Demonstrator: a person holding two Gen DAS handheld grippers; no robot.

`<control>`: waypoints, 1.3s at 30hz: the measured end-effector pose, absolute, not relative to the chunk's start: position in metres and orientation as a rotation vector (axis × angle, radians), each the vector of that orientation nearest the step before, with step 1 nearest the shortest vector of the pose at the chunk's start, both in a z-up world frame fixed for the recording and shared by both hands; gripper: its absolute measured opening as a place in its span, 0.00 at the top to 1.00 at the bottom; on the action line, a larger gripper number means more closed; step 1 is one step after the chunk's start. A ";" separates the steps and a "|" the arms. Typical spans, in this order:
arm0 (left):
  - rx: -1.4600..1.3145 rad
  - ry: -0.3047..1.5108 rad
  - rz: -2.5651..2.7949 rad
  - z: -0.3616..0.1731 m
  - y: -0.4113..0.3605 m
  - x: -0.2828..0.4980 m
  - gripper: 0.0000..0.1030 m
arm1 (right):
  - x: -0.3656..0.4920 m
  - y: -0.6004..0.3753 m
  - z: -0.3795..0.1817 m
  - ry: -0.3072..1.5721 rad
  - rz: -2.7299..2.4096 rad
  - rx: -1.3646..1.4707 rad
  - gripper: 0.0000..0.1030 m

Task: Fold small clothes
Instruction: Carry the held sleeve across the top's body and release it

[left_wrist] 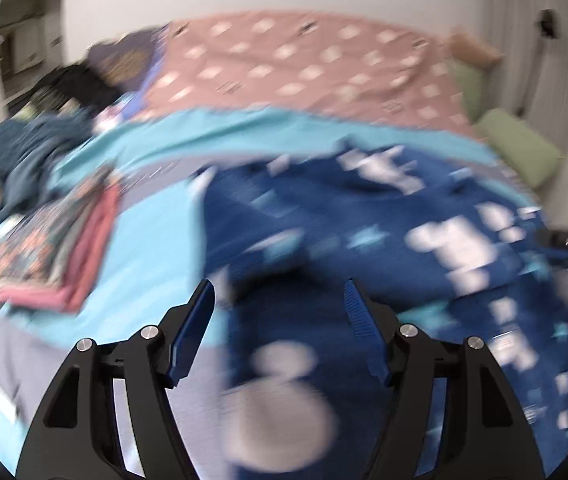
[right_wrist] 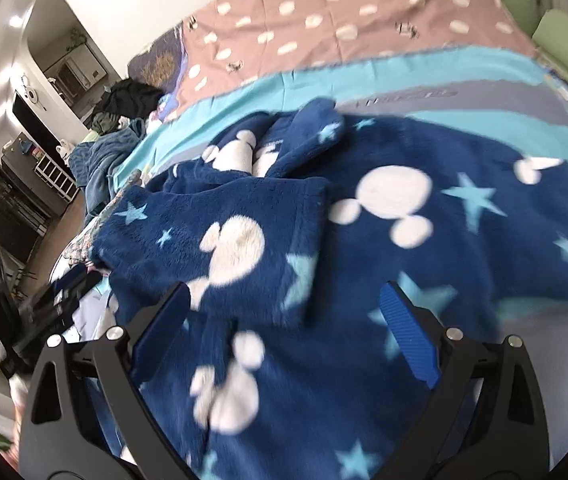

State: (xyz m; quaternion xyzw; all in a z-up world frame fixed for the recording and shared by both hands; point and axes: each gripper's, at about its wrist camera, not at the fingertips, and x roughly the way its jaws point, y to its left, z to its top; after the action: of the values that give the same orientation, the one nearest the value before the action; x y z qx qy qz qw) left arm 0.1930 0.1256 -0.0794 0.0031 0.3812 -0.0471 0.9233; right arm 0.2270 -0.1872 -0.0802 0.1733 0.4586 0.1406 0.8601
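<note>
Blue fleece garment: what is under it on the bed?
The blue fleece garment lies on a turquoise-and-grey striped sheet, visible around its edges. Whatever is beneath its middle is covered.

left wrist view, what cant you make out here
- Folded pile: motion blur hides how many pieces it holds.
- Blue fleece: print smeared in the left wrist view; near edge cut off behind the left gripper.
- Right gripper: its frame hides the fleece under it in the right wrist view.
</note>
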 end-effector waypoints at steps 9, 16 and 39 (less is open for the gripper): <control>-0.170 0.917 -0.031 -0.109 0.170 0.242 0.34 | 0.286 -0.154 -0.118 1.016 0.271 0.375 0.62; -0.053 0.912 0.076 -0.116 0.158 0.246 0.33 | 0.250 -0.165 -0.036 0.745 0.186 0.167 0.85; -0.053 0.752 -0.186 -0.058 0.101 0.224 0.83 | 0.234 -0.178 -0.119 1.000 0.244 0.160 0.78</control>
State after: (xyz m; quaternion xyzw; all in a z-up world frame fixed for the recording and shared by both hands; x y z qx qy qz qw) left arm 0.2238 0.1007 -0.0577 -0.0260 0.3665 -0.0907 0.9256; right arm 0.2344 -0.1783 -0.1190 0.0766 0.4776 0.1167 0.8674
